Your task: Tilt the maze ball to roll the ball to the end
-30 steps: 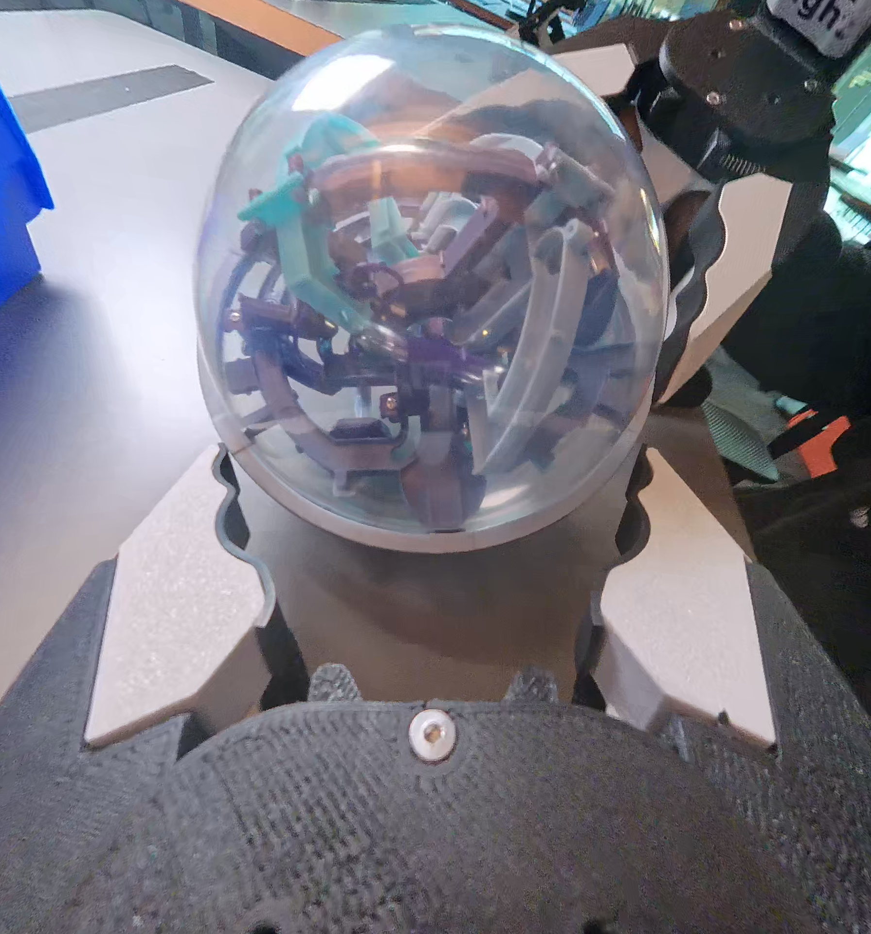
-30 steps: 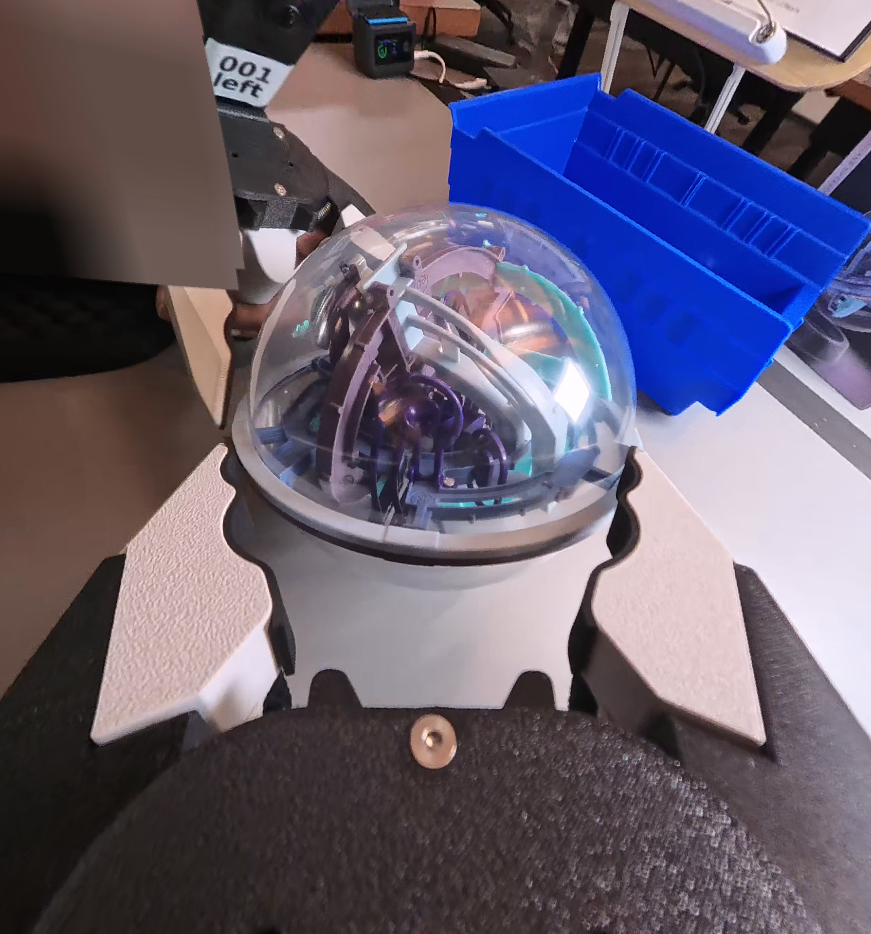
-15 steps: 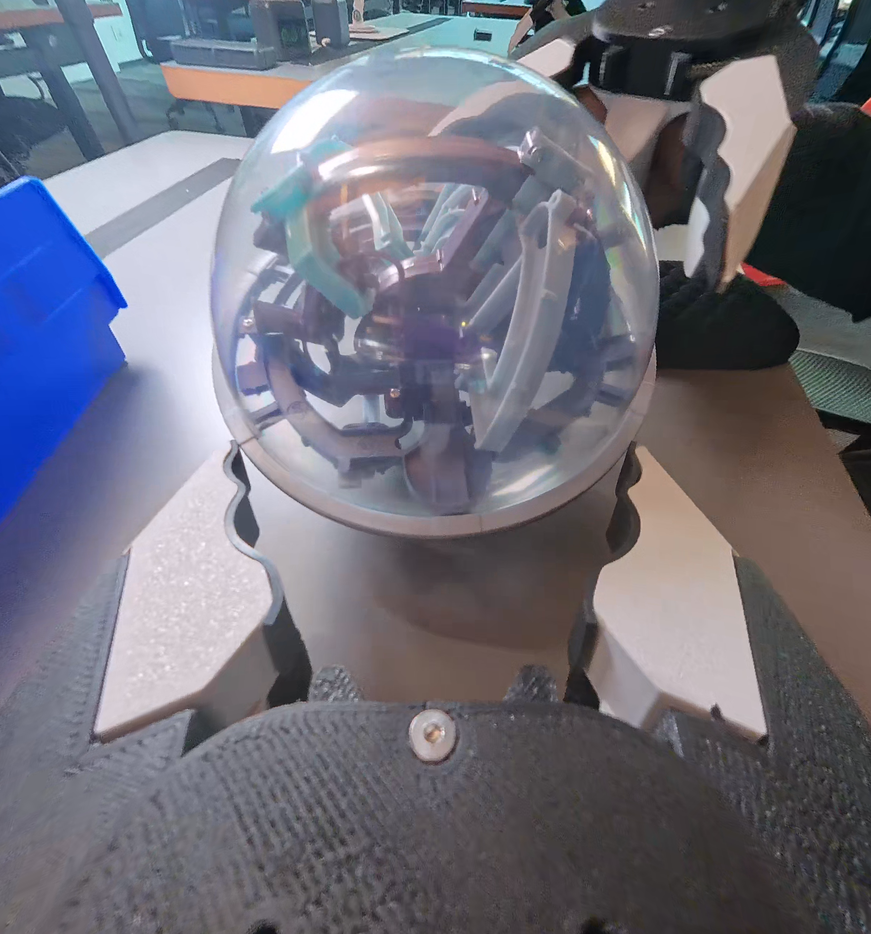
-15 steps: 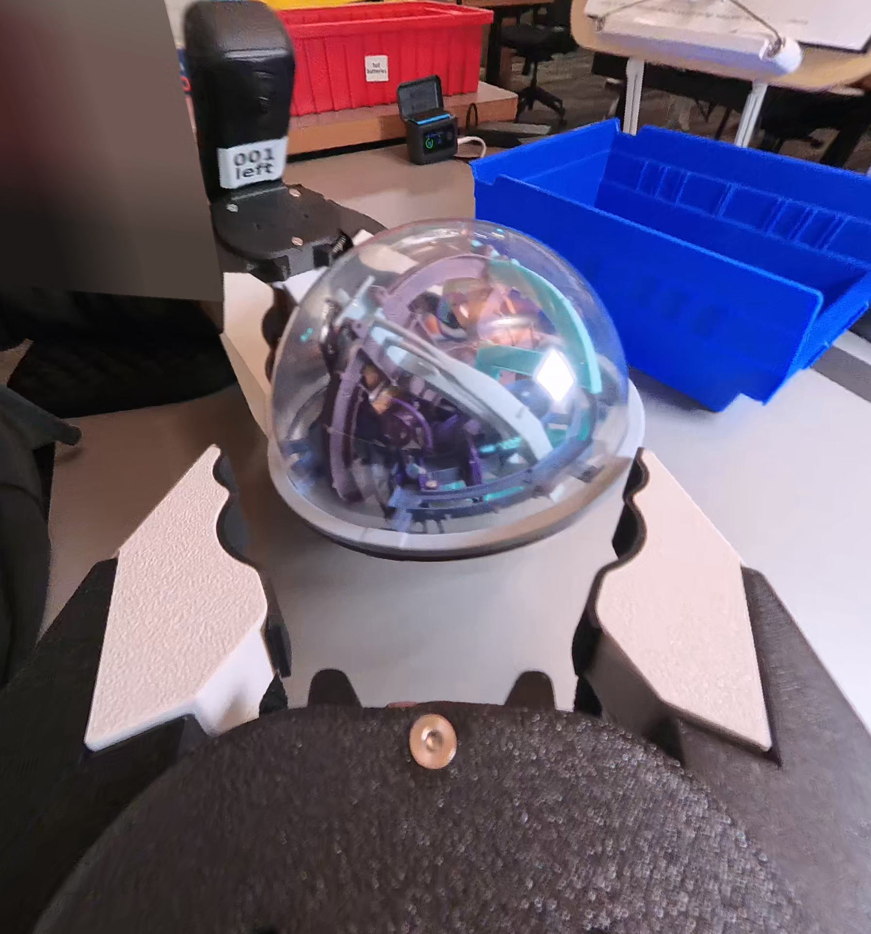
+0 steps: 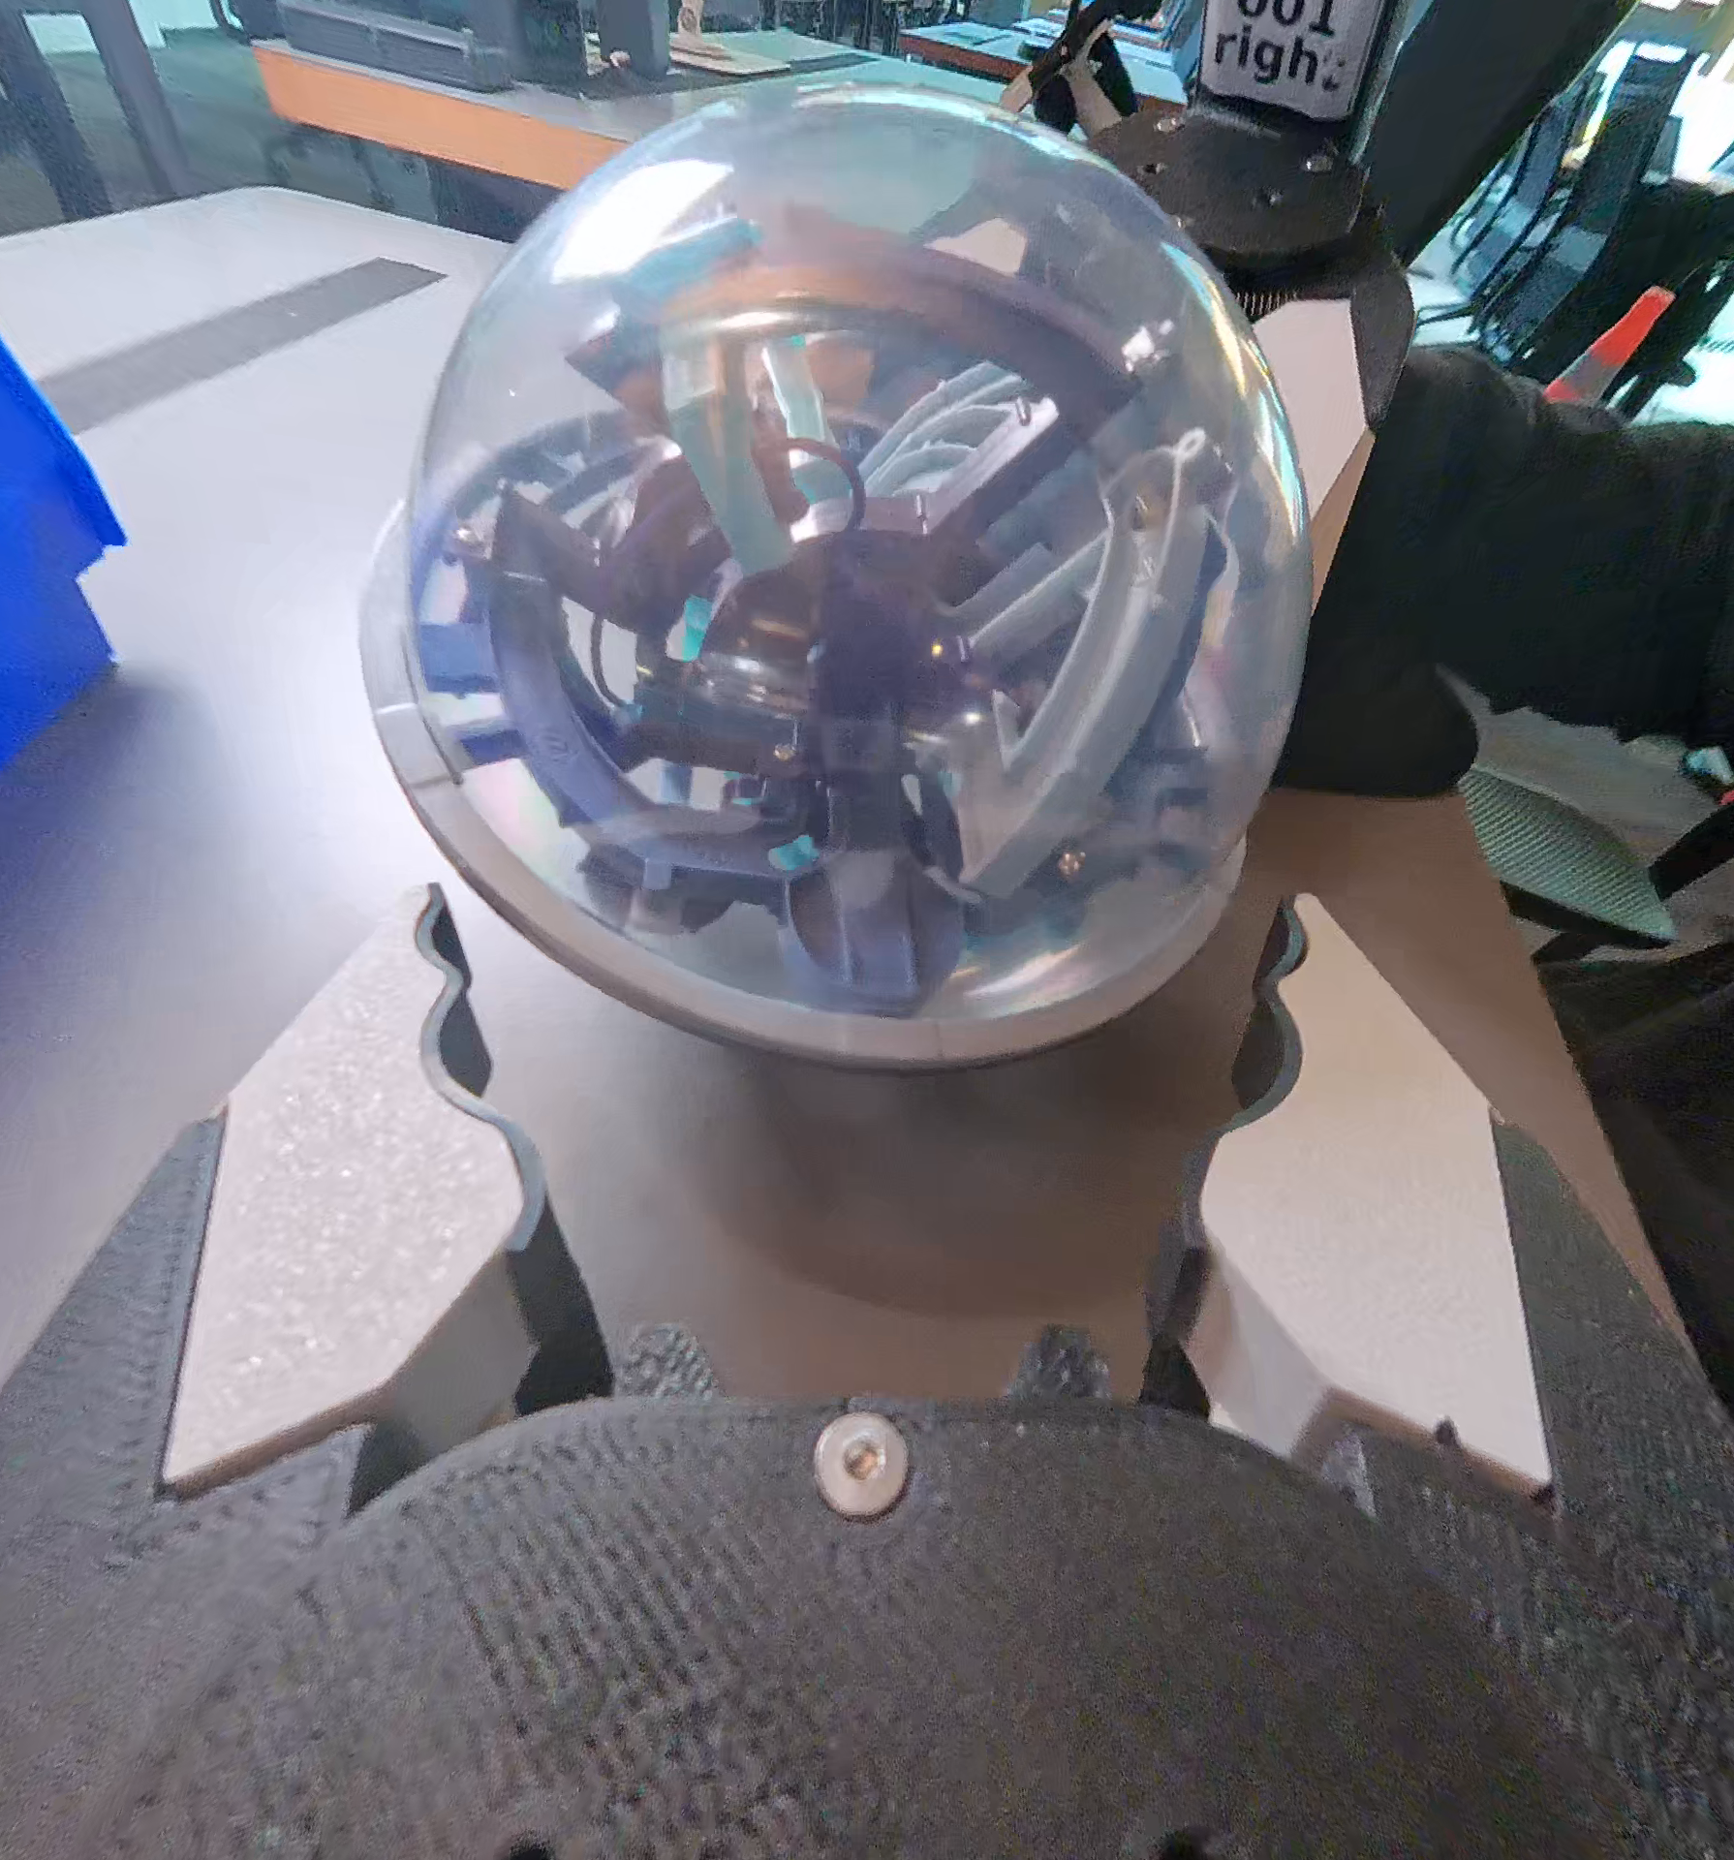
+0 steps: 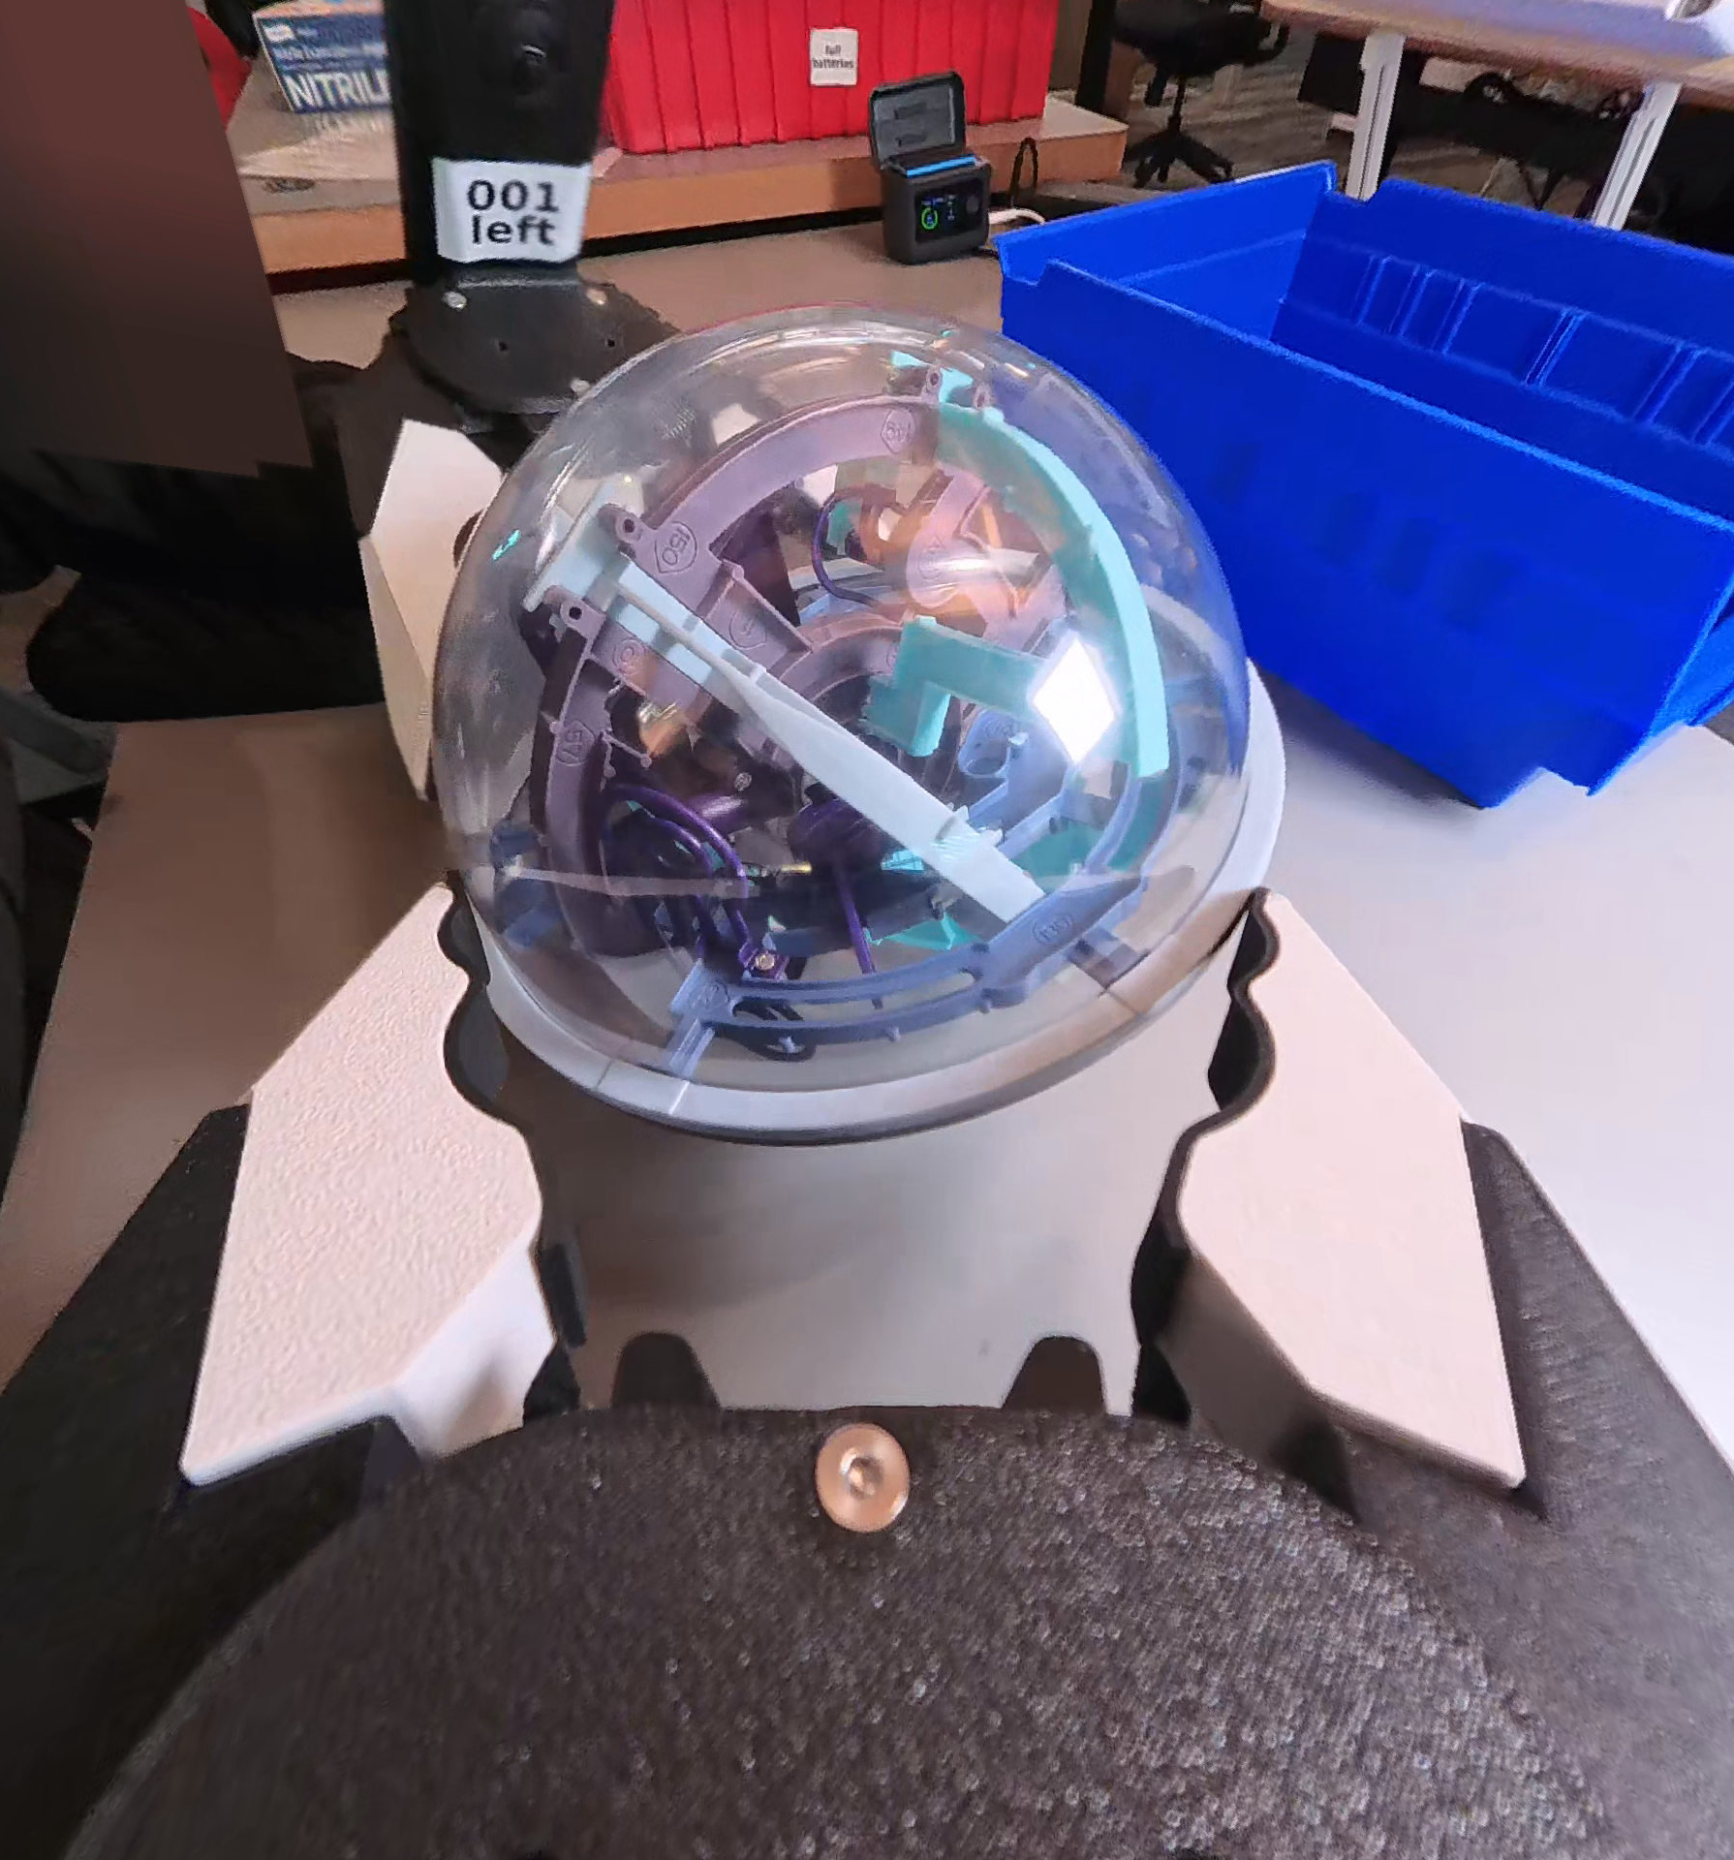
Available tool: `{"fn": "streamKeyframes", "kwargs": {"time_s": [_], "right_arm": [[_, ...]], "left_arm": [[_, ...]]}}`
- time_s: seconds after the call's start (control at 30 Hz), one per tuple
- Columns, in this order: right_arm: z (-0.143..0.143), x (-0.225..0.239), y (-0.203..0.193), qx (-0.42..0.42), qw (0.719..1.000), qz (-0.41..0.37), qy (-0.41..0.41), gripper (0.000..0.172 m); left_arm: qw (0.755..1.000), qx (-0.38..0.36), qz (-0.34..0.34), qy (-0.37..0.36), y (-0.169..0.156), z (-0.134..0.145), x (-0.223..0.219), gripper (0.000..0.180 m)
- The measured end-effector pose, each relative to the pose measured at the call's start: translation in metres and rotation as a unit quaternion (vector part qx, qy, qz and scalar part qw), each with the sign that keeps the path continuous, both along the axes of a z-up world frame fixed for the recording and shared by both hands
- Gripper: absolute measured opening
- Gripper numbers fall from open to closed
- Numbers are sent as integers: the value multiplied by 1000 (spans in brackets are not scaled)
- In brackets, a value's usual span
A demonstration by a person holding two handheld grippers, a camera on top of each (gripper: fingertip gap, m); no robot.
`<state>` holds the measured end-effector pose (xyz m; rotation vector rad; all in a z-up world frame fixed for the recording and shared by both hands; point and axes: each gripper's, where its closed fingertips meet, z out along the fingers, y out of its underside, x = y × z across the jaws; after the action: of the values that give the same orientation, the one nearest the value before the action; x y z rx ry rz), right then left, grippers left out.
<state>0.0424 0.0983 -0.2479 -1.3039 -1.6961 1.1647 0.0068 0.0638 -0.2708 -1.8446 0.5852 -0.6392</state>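
A: Maze ball (image 5: 848, 564), where is it sitting?

B: On the pale counter (image 6: 1507, 1017), tipped so its grey seam ring runs at a slant. It lies between the two grippers, which face each other across it, with the blue bin (image 6: 1467, 483) just beside it.

A: Left gripper (image 5: 858, 911)?

B: Fingers (image 5: 340, 1157) spread wide. From its own view the tips look just short of the seam ring with a little counter showing between, though one white finger also shows against the far side of the sphere in the right wrist view, so contact there I cannot tell.

A: And the right gripper (image 6: 853, 941)?

B: Its fingers (image 6: 370, 1137) are also wide apart, but here the dark wavy pads sit against the ring on both sides, cradling the lower half of the ball.
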Motion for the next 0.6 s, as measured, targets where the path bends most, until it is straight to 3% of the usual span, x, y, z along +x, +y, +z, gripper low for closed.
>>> {"fn": "streamKeyframes", "kwargs": {"time_s": [0.37,0.6], "right_arm": [[-5,1,-7,34,999,0,13,142],[-7,0,-6,16,1000,-6,9,141]], "left_arm": [[996,46,4,74,3,-3,6,151],[997,45,-9,65,3,0,4,149]]}}
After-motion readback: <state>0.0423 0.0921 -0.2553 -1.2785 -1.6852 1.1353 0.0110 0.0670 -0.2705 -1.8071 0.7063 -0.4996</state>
